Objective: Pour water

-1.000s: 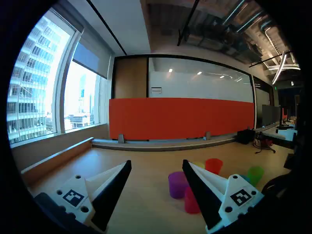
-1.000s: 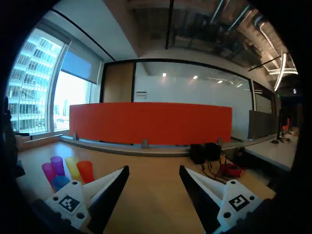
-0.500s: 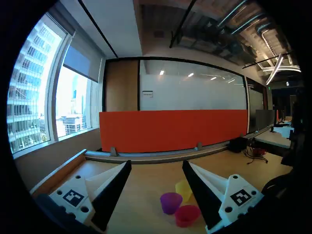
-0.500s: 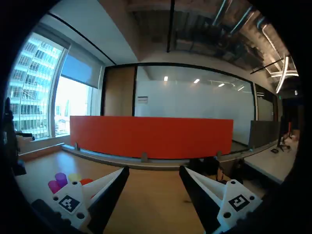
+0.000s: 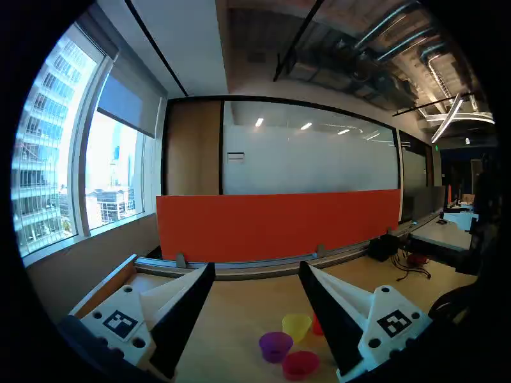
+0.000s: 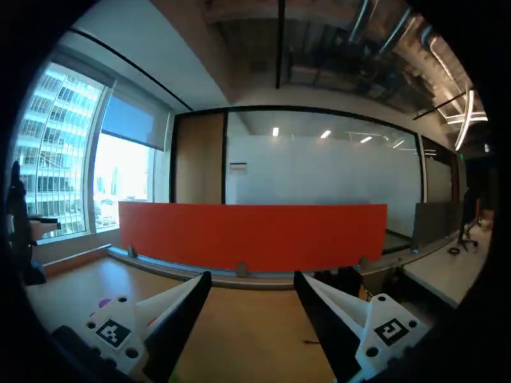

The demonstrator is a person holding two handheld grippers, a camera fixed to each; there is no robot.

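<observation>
Cups: translucent purple plastic cup (image 5: 276, 346), yellow plastic cup (image 5: 297, 325) and pink plastic cup (image 5: 300, 365), upright and close together on the pale wooden counter (image 5: 236, 319), below the left tool (image 5: 256, 264).
Left: left tool released, jaws spread wide, holding nothing.
Right: right tool (image 6: 252, 274) released, empty, above the counter.
Backdrop: long orange partition panel (image 5: 281, 223).

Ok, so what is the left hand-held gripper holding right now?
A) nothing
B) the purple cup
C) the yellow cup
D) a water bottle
A: the left hand-held gripper has its fingers spread wide with nothing pressed between them, while the purple cup and the yellow cup stand free on the wooden table.
</observation>
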